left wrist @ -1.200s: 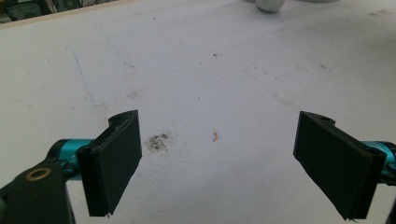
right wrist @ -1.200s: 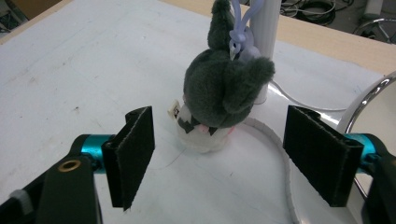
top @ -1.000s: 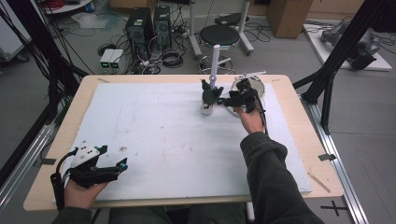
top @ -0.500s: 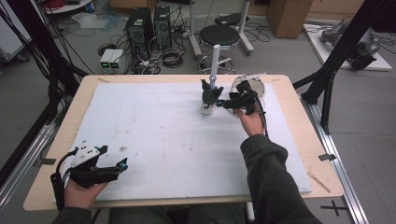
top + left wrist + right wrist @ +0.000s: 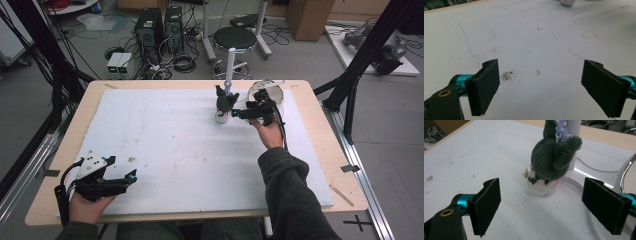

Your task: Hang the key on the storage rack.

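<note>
Since the earlier frame: right gripper [image 5: 239, 114] has just been opening its jaws; the grey plush toy [image 5: 224, 102] that sat against them a second ago now stands free of them. Both hands kept their places.

High view, toy: upright near the far edge of the bench [image 5: 65, 150], right of its middle, on the white foam sheet [image 5: 165, 145], with a white post [image 5: 230, 70] just behind it and a round metal-rimmed dish [image 5: 280, 92] toward the far right corner.

High view, right gripper: level, pointing at the toy from its right, jaw tips just short of it.

High view, left gripper [image 5: 131, 176]: resting near the near left corner, well apart from the toy.

Left gripper view: left gripper [image 5: 541, 85] has its jaws spread wide over bare, speckled foam, nothing between them.

Right gripper view: right gripper [image 5: 541, 205] has its jaws spread, nothing between the pads; the plush toy [image 5: 551, 162] stands beyond them, dark grey above, pale below, a lilac tag [image 5: 561, 132] at its top against the post [image 5: 573, 130].

Done, as I judge it: toy set down upright by the post and let go.

Left, as I judge it: drawing the right gripper back clear of the toy; whether the tag is meant to hang on the post I cannot tell.
</note>
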Demonstrator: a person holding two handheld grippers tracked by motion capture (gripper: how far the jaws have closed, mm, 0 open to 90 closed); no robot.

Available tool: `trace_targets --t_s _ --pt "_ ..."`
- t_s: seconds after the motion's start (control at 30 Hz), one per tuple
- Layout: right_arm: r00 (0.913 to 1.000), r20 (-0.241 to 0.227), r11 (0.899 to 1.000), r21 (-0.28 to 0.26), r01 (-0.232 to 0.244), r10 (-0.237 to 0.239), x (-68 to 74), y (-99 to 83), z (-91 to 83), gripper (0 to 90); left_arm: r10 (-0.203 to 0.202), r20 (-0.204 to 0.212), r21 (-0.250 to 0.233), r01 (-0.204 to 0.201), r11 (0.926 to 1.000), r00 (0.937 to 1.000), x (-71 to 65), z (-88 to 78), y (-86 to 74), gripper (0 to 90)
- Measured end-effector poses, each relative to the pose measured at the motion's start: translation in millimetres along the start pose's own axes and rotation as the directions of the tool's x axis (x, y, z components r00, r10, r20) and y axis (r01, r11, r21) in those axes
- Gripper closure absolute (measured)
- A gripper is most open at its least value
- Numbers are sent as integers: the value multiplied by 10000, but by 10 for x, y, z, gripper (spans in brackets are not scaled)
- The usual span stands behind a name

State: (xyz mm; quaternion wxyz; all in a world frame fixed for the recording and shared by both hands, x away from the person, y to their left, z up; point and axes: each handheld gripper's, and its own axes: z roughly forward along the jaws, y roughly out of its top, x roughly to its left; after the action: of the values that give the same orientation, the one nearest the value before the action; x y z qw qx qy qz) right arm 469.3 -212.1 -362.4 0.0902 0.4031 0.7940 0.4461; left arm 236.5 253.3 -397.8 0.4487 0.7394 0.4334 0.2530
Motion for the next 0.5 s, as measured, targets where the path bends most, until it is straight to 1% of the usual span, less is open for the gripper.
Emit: trace_targets --t_s 0.13,0.27,0.33,0.47,0.5 --pt "9998 -62 9998 -75 165 -165 52 15 -19 140 -12 31 16 12 10000 10000 -1 2 0 156" --pt "9996 -159 9997 -77 229 -230 106 23 -37 133 12 47 27 -12 10000 10000 0 3 1 156" --pt "9994 -139 9995 -116 302 -304 122 26 -46 129 15 46 32 -15 10000 10000 -1 3 1 156" --pt "9994 -198 9996 -58 270 -271 139 19 -54 127 1 50 19 -1 10000 10000 -5 2 1 156" --pt "9995 -173 9996 -132 267 -269 143 8 -55 127 15 49 32 -15 10000 10000 -4 1 1 156"
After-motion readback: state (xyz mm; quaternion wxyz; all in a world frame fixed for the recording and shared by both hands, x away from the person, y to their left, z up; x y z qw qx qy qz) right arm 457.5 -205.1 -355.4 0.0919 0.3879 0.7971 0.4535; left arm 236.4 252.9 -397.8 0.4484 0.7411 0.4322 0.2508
